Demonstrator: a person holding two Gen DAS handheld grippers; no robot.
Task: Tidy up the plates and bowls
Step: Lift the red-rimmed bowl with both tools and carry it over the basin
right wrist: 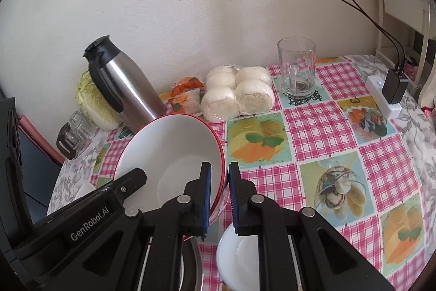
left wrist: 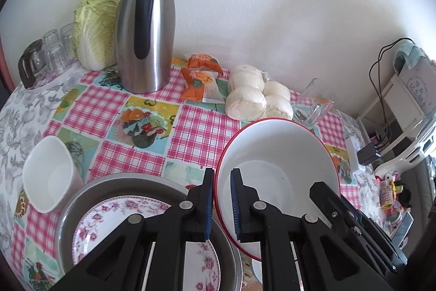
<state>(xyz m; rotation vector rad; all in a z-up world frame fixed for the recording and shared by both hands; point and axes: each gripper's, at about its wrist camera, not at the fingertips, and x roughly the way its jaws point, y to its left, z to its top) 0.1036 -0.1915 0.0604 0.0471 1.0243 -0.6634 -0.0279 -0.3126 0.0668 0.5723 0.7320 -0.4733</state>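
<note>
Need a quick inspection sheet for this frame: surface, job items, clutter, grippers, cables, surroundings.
Surface: round table under a pink checked cloth.
Job's things: red-rimmed bowl tilted, held at opposite rims; floral plate inside a metal pan; square white bowl beside the pan; small white bowl under the right gripper.
Clutter: thermos, cabbage, snack packets, bagged buns, glass mug, small glasses.
Grippers: left gripper and right gripper both shut on the bowl's rim.
Cables: black leads run to a plug in the power strip.
Surroundings: plain wall; white chair.
</note>
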